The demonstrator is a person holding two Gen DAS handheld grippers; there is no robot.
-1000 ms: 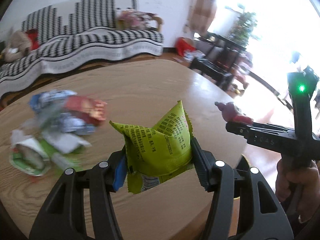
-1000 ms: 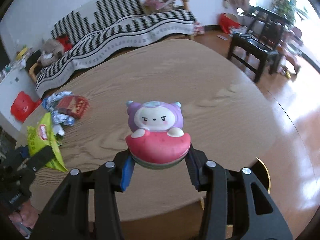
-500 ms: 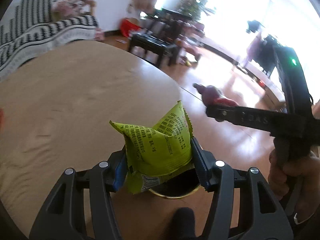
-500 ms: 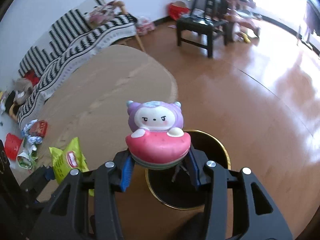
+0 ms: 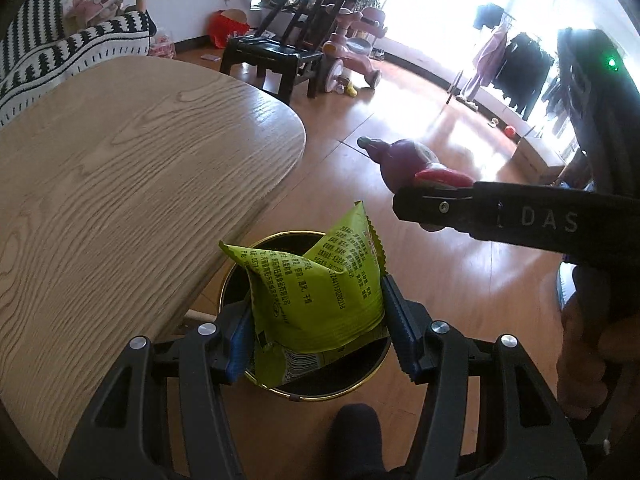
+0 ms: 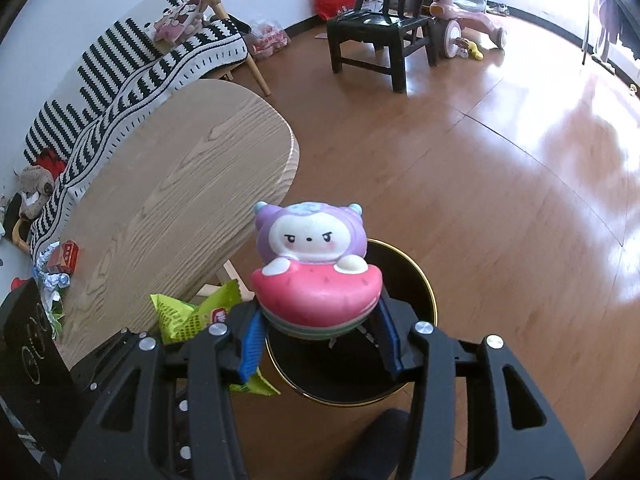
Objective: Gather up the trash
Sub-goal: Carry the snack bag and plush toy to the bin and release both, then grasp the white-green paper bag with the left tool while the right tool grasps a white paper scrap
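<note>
Over the black bin (image 5: pixel 320 384) with the gold rim, beside the bench (image 5: pixel 120 184), both tools now hang; a second ago they were above the benchtop. Left hand-held gripper (image 5: pixel 318 332) stays clamped on the green snack bag (image 5: pixel 320 284), directly above the bin's mouth. Right hand-held gripper (image 6: pixel 320 336) still squeezes the purple-and-pink squishy toy (image 6: pixel 316 268) over the bin. Remaining wrappers (image 6: pixel 58 268) lie at the bench's far end.

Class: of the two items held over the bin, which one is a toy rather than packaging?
The purple-and-pink squishy toy in the right claw; the other is a green snack bag.
</note>
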